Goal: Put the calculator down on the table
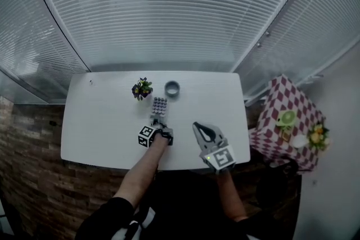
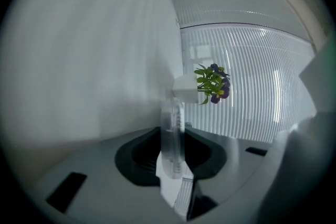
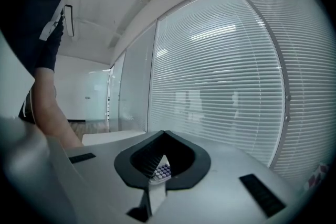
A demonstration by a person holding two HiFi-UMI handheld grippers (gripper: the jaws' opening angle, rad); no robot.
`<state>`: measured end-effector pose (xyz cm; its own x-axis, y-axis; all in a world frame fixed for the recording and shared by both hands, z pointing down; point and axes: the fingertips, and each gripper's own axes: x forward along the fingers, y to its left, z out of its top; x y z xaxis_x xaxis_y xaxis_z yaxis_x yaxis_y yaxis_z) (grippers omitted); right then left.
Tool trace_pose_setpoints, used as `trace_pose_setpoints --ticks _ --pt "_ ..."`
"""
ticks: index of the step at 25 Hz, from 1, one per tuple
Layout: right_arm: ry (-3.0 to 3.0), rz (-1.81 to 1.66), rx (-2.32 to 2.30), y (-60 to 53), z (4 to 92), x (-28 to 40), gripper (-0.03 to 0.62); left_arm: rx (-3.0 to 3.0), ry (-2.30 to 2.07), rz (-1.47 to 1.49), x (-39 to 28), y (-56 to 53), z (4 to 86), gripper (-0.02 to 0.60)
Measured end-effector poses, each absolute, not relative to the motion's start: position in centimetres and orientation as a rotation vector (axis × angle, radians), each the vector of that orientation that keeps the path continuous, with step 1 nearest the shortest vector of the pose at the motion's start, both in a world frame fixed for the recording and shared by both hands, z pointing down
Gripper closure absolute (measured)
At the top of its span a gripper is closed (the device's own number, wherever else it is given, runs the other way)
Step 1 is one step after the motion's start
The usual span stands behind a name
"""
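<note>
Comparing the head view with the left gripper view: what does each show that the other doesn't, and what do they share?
Head view only: a grey ring beside the plant, the right gripper off to the side of the left one, and a checkered cloth with fruit on it.
Left gripper view only: the calculator seen edge-on, pinched in the left gripper with a jaw on each face.
Both: the calculator held in the left gripper, the potted plant beyond it, and the window blinds.
</note>
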<state>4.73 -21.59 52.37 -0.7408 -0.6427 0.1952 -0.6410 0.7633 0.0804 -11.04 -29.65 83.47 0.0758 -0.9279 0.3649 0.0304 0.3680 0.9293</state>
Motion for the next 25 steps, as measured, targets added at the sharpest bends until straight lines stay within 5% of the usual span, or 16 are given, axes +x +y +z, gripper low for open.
trace_pose_setpoints --ticks 13,18,25 --pt "-2.757 0.059 1.065 -22.0 52.4 5.3 0.588 0.946 -1.266 -0.919 -10.9 -29.9 83.6 0.463" --pt "-2.772 0.07 1.095 -22.1 52.0 5.6 0.588 0.919 -1.302 -0.866 -10.8 -29.7 83.1 0.359" --pt "-2.798 0.07 1.093 -21.7 51.4 5.6 0.588 0.865 -1.385 -0.723 -10.9 -29.1 82.8 0.315"
